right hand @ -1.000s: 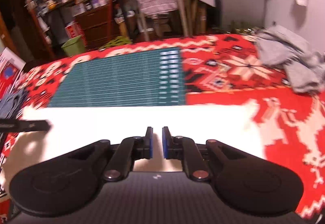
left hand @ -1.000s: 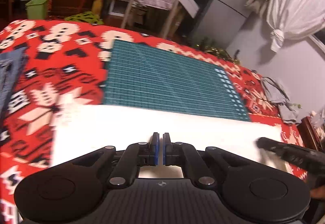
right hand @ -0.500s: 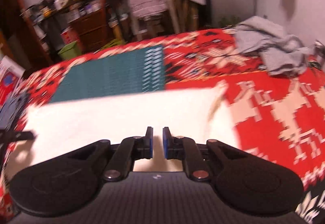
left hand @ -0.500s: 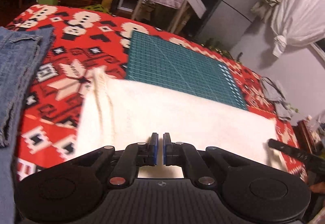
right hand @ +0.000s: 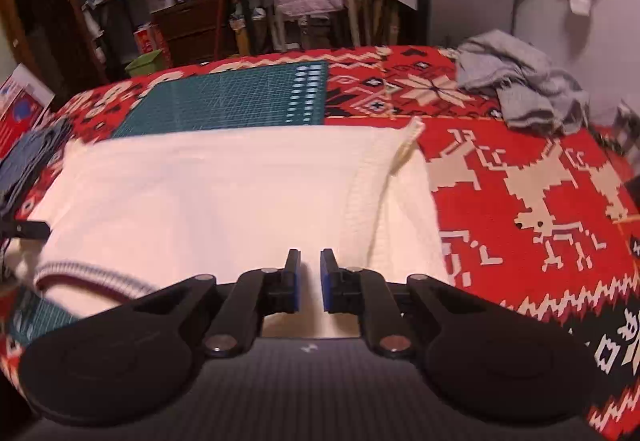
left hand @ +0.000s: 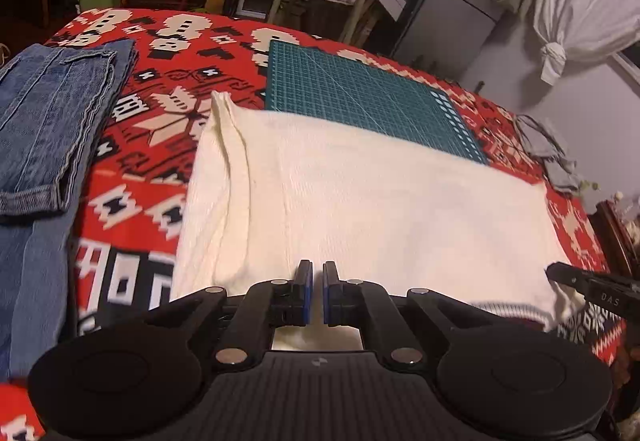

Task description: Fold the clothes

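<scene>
Cream knitted sweater (left hand: 360,201) lying flat across the near half of a table covered by a red, white and black patterned cloth (left hand: 152,209); its far edge overlaps the near edge of a dark green gridded cutting mat (left hand: 360,89). A sleeve is folded inward along each side of the sweater, forming a long ridge at left in the left wrist view and at right in the right wrist view. A striped red-and-white ribbed band (right hand: 92,277) shows at the near left of the right wrist view. Left tool (left hand: 314,291): blue-padded fingers nearly together, a narrow gap between them, at the sweater's near edge; whether cloth is pinched cannot be told. Right tool (right hand: 306,281): fingers slightly apart, also at the near edge, with nothing visibly gripped. Folded blue denim jeans (left hand: 48,121) lie left of the sweater, well apart. A crumpled grey garment (right hand: 520,89) lies at the far right of the table.
</scene>
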Demonstrator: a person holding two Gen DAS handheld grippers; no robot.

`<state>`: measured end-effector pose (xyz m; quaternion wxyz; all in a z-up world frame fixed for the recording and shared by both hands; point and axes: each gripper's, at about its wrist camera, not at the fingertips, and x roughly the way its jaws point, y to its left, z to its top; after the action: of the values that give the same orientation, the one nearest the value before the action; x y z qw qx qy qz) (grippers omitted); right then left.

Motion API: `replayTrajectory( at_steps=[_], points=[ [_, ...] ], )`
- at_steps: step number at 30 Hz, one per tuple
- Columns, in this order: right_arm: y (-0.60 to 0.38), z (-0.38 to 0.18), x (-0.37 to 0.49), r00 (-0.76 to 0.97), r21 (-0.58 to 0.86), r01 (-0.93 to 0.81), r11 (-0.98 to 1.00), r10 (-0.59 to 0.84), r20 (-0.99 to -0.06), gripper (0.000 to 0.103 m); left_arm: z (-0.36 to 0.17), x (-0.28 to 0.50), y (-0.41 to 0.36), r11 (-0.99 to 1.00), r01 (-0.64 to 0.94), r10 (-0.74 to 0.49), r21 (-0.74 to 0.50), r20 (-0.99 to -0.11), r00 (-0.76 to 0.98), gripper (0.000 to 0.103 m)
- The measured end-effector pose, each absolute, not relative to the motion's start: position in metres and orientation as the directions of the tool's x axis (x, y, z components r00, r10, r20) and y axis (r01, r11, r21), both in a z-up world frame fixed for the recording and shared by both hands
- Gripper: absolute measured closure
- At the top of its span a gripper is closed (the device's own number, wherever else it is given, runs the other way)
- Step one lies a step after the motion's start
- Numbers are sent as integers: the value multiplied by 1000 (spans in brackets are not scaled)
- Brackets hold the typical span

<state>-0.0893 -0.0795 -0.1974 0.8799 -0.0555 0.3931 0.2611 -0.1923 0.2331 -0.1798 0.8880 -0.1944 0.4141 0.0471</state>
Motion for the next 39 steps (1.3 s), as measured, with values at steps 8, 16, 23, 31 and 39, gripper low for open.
replayTrajectory(
  at_steps=[8, 16, 23, 31, 39],
  points=[
    [-66, -190, -121, 565, 51, -570, 820, 436, -701, 92, -178, -209, 219, 934, -221, -72, -282, -753, 654, 99],
    [-55, -196, -129, 548, 32, -597, 802, 436, -713, 92, -181, -211, 214, 937, -222, -62, -268, -755, 653, 99],
    [-56, -186, -133, 549, 39, -606, 795, 452, -703, 92, -176, -217, 214, 936, -222, -58, -274, -740, 670, 99],
    [-49, -195, -131, 527, 45, -622, 781, 461, -714, 93, -182, -219, 220, 937, -265, 5, -229, -749, 663, 99],
    [-55, -195, -132, 516, 69, -619, 783, 470, -716, 92, -176, -250, 242, 894, -387, 92, -224, -754, 650, 95]
  ],
)
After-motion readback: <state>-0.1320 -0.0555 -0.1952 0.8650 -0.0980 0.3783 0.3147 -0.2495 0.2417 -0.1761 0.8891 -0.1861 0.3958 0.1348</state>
